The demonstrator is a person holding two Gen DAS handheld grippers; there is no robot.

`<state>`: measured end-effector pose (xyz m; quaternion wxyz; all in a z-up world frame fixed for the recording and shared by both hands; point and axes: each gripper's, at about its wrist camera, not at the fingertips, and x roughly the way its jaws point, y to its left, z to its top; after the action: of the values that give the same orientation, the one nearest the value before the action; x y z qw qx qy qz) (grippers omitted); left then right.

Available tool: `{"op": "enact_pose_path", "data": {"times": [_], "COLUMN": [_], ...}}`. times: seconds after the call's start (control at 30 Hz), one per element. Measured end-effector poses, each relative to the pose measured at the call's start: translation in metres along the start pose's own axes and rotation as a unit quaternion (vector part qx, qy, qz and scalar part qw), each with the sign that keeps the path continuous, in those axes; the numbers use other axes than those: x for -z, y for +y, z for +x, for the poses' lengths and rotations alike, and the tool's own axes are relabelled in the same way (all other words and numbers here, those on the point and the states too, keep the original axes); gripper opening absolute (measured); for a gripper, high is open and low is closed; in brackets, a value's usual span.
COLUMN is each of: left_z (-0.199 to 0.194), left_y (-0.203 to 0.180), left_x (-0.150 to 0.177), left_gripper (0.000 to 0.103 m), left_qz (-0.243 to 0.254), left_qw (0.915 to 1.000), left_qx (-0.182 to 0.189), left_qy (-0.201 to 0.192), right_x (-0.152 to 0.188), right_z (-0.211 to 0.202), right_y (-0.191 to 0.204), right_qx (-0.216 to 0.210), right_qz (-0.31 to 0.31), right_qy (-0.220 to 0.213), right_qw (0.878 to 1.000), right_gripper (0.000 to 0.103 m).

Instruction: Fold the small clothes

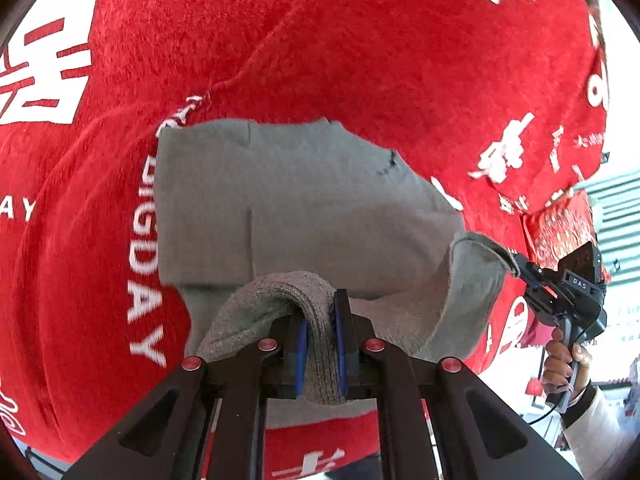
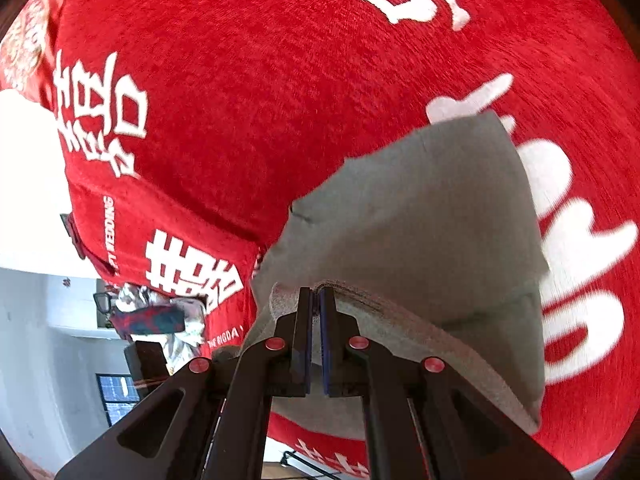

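While the grey garment [image 1: 304, 200] lies on the red printed cloth [image 1: 360, 40], we see the left tool [image 1: 320, 344] clamped on a bunched fold at its near edge, and the right tool [image 2: 316, 340] pinching its adjacent corner.

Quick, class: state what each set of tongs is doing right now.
Left tongs: closed on the grey garment.
Right tongs: closed on the grey garment's edge.

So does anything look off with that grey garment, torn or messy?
One small oddity: a dark, thread-like mark near the upper right edge of the grey garment, though it is too small to identify. Otherwise both the left claw and right claw pinch its edge over the red cloth.
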<state>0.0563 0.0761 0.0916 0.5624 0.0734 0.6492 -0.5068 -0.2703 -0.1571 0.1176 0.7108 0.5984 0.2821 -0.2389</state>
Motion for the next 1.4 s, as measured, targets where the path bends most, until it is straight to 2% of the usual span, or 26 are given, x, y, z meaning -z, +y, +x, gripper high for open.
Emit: {"op": "enact_pose_path", "data": {"times": [0.23,0.37,0.4,0.43,0.5,0.57,0.6,0.63,0.67,0.73,0.87,0.93,0.97,1.07,1.13,1.17,1.2,1.23,1.3,1.4], "left_z": [0.031,0.058,0.063,0.067,0.064,0.059,0.056,0.05,0.046,0.039,0.036,0.042,0.048,0.073,0.092,0.1,0.107,0.115,0.119,0.092], "left_y": [0.013,0.025,0.026,0.026,0.023,0.019,0.017,0.014,0.013,0.01,0.012,0.011,0.01,0.011,0.013,0.014,0.016,0.018,0.02,0.004], "left_x": [-0.046,-0.066,-0.068,-0.07,-0.068,-0.065,-0.064,-0.063,-0.063,-0.065,-0.07,-0.075,-0.077,-0.085,-0.095,-0.099,-0.103,-0.106,-0.108,-0.101], "left_gripper": [0.013,0.016,0.021,0.021,0.021,0.032,0.061,0.093,0.098,0.099,0.099,0.099,0.099,0.099,0.096,0.09,0.071,0.042,0.008,0.008], "left_qz": [-0.038,-0.066,-0.069,-0.069,-0.059,-0.043,-0.037,-0.028,-0.021,-0.009,-0.002,0.013,0.018,0.018,0.019,0.02,0.02,0.016,0.013,0.042], "left_qw": [0.9985,0.9953,0.994,0.9924,0.9928,0.9925,0.9919,0.989,0.9864,0.984,0.9821,0.9797,0.9798,0.9824,0.9838,0.9837,0.9838,0.9839,0.9859,0.9887], "left_qx": [-0.036,-0.071,-0.083,-0.096,-0.101,-0.112,-0.119,-0.145,-0.163,-0.178,-0.188,-0.2,-0.199,-0.185,-0.175,-0.175,-0.173,-0.17,-0.157,-0.144], "left_qy": [-0.014,0.007,0.019,0.032,0.027,0.027,0.024,0.012,0.001,-0.006,-0.007,-0.003,0.002,0.023,0.034,0.037,0.042,0.052,0.055,0.012], "right_x": [-0.068,-0.094,-0.097,-0.096,-0.09,-0.084,-0.081,-0.078,-0.076,-0.074,-0.069,-0.067,-0.066,-0.06,-0.055,-0.054,-0.052,-0.052,-0.049,-0.045], "right_z": [0.042,0.064,0.069,0.075,0.087,0.097,0.103,0.111,0.118,0.129,0.149,0.153,0.154,0.146,0.136,0.132,0.127,0.123,0.111,0.085], "right_y": [-0.017,-0.036,-0.036,-0.031,-0.018,-0.01,-0.008,-0.007,-0.006,-0.005,0.001,0.006,0.01,0.028,0.039,0.042,0.045,0.047,0.051,0.062], "right_qx": [0.018,0.051,0.06,0.075,0.123,0.148,0.159,0.168,0.177,0.182,0.193,0.203,0.208,0.207,0.205,0.202,0.201,0.2,0.195,0.173], "right_qz": [0.018,0.034,0.024,0.002,-0.062,-0.104,-0.121,-0.135,-0.145,-0.156,-0.181,-0.194,-0.202,-0.233,-0.254,-0.256,-0.256,-0.256,-0.255,-0.253], "right_qy": [0.014,0.024,0.035,0.054,0.09,0.111,0.121,0.131,0.136,0.14,0.147,0.147,0.146,0.137,0.129,0.128,0.124,0.121,0.113,0.091], "right_qw": [1.0,0.998,0.997,0.996,0.986,0.977,0.972,0.968,0.964,0.961,0.953,0.949,0.946,0.94,0.936,0.937,0.937,0.938,0.94,0.947], "right_gripper": [0.003,0.003,0.004,0.006,0.007,0.007,0.007,0.014,0.024,0.037,0.041,0.038,0.005,0.007,0.007,0.007,0.007,0.007,0.007,0.007]}}
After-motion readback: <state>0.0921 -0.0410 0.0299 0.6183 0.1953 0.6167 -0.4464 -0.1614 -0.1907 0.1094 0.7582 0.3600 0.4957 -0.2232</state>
